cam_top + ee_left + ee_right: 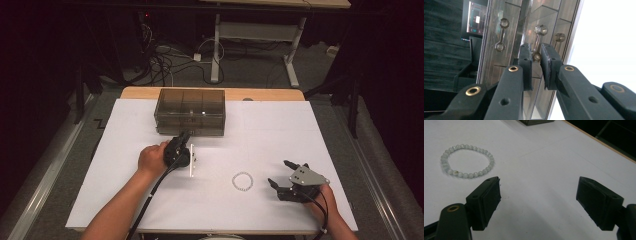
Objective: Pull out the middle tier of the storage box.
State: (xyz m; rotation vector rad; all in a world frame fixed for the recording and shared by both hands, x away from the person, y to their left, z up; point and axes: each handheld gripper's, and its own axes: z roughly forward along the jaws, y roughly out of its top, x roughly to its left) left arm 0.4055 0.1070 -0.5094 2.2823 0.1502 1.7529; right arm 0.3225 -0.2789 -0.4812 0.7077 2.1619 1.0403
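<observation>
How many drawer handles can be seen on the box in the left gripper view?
3: one handle left of the jaws, the middle handle between the left gripper pads, one handle beside the right pad. Others may be hidden.

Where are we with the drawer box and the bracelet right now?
Nothing looks finished: the bead bracelet lies loose on the white table. In hand: the left gripper is closed on a drawer handle of the smoky drawer box. Left: the right gripper, open beside the bracelet, must probably lift it and stow it.
</observation>
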